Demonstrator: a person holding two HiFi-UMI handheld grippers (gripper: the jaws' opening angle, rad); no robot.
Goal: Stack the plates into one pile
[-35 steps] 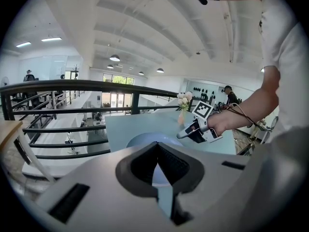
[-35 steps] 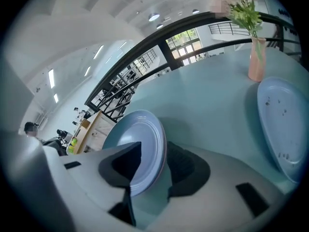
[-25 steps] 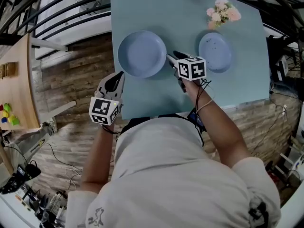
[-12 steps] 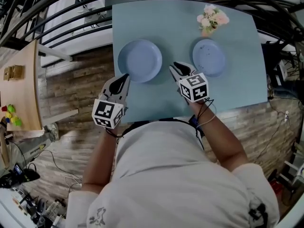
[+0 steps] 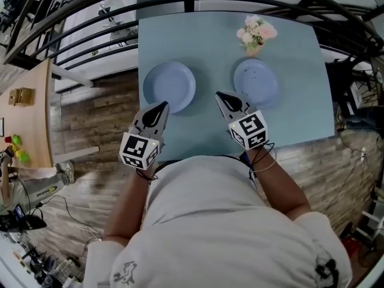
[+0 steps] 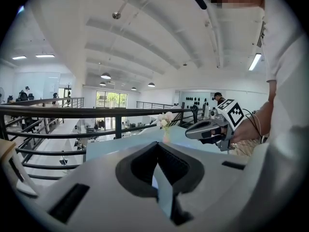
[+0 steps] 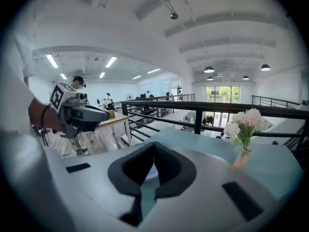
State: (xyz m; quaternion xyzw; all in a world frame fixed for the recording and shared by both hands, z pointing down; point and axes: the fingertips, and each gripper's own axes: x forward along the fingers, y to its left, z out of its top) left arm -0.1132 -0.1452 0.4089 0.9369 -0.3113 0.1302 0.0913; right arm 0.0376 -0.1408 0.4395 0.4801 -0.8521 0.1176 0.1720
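Two blue plates lie apart on the pale blue table (image 5: 300, 107): the larger plate (image 5: 169, 87) on the left, the speckled plate (image 5: 256, 83) on the right. My left gripper (image 5: 162, 107) hovers near the large plate's near rim, shut and empty. My right gripper (image 5: 221, 96) hangs between the two plates; its jaws have just been closing with nothing between them, and it is shut. Neither gripper touches a plate. In the right gripper view a sliver of the large plate (image 7: 149, 172) shows behind my right gripper (image 7: 154, 147).
A small vase of pink and white flowers (image 5: 255, 35) stands at the table's far side, behind the speckled plate. A black railing (image 5: 108, 26) runs along the far and left edges. A wooden table (image 5: 27, 101) stands to the left over plank flooring.
The right gripper has left the large plate's right rim, lifted and drawn back, and its jaws went from open to shut. The left gripper also rose toward the table.
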